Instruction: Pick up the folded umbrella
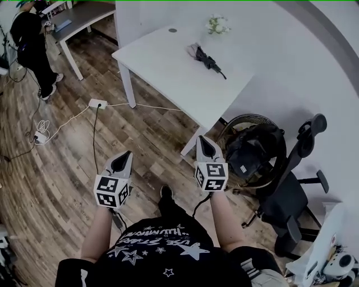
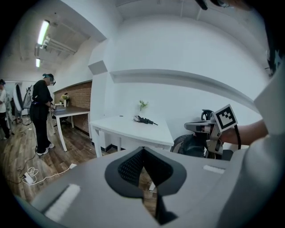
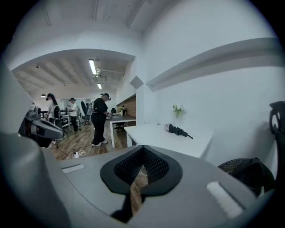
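Observation:
The folded black umbrella (image 1: 208, 60) lies on the far right part of a white table (image 1: 162, 61), beside a small potted plant (image 1: 217, 24). Both grippers are held out over the wood floor, well short of the table and pointing toward it. My left gripper (image 1: 120, 162) has its jaws together with nothing in them, and so does my right gripper (image 1: 206, 147). The left gripper view shows the umbrella (image 2: 144, 120) far off beyond the left gripper (image 2: 143, 151). In the right gripper view the umbrella (image 3: 179, 131) lies far beyond the right gripper (image 3: 143, 148).
A black bag (image 1: 255, 151) rests on a round seat next to a black office chair (image 1: 291, 190), right of the table's near corner. A power strip (image 1: 97, 103) and cables lie on the floor at left. A person (image 1: 31, 39) stands by another table (image 1: 78, 17) far left.

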### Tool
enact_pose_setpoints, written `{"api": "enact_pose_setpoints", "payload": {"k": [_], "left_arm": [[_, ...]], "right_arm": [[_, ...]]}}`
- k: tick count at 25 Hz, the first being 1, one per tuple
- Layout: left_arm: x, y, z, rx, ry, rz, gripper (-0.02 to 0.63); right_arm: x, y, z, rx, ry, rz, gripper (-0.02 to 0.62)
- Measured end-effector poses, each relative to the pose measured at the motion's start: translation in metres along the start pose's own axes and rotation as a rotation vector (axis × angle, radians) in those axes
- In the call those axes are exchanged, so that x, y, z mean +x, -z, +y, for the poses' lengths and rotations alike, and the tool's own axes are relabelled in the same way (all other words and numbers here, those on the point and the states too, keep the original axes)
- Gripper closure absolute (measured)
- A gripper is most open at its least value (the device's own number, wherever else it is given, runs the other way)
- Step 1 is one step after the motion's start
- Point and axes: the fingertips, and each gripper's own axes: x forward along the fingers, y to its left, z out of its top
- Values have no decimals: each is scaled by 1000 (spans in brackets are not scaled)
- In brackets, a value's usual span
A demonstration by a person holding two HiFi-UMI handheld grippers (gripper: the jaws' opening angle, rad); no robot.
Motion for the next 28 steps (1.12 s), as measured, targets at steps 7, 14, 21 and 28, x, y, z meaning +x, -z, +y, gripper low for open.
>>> {"api": "enact_pose_setpoints", "payload": {"k": [7, 14, 21, 28], "left_arm": [[75, -37, -10, 15, 10, -6, 603], [123, -64, -18, 33, 38, -18, 603], [170, -81, -9, 27, 70, -24, 603], [256, -107, 12, 24, 140, -14, 603]], "right_arm": [[52, -17, -60, 25, 14, 5, 580], [84, -29, -100, 46, 17, -1, 580], [116, -31, -124, 80, 32, 16, 580], [175, -45, -159, 112, 68, 49, 580]]}}
